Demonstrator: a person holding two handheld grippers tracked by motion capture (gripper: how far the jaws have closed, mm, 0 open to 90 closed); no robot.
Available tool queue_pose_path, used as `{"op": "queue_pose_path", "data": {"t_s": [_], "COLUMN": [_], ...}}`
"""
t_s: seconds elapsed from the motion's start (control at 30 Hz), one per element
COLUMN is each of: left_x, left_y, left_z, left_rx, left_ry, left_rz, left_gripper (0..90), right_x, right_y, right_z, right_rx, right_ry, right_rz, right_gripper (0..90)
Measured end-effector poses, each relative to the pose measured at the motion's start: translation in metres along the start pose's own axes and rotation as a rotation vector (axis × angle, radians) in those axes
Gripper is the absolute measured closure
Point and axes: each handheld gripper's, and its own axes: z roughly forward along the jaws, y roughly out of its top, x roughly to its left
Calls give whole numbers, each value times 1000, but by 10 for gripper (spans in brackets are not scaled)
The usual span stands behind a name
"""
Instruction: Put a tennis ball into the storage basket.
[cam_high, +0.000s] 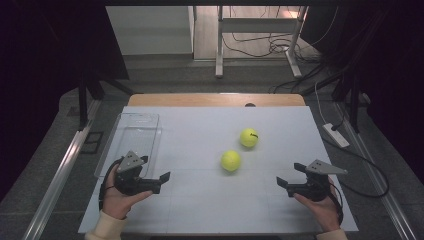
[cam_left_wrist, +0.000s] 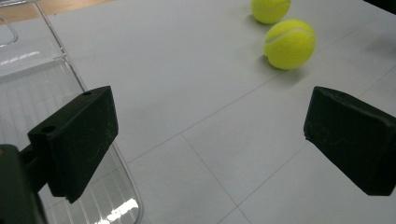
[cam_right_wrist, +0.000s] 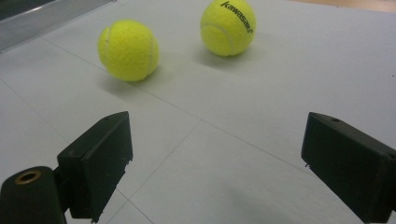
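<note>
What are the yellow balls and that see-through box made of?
The two balls look like fuzzy felt: matte nap, pale curved seams, likely tennis balls. The box looks like clear hard plastic: the table shows through, and its rim glints.

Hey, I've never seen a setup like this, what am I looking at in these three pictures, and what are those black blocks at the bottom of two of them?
A person sits at a white table, holding a black two-jaw handheld gripper in each hand: the left gripper and the right gripper. One picture comes from a camera above; the other two come from cameras riding on the grippers, so the black blocks are each gripper's own jaws. Both stand wide open, holding nothing. On the table lie two yellow-green tennis balls, the nearer ball and the farther ball, printed "kawasaki". An empty clear plastic tray sits at the left.
</note>
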Motion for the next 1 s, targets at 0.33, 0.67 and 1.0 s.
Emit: {"op": "queue_pose_path", "data": {"t_s": [0.33,0.67,1.0], "left_x": [-11,-23,-32], "left_y": [10,23,38], "left_z": [3,13,23], "left_rx": [13,25,35], "left_ry": [-24,-46,-72], "left_rz": [33,74,113], "left_gripper": [37,38,40], "right_x": [1,2,0], "right_y": [-1,-4,-6], "right_z": [-2,-1,-4], "right_rx": [-1,10,9], "right_ry": [-9,-5,-15], "right_rz": [4,6,9], "right_gripper": [89,91,92]}}
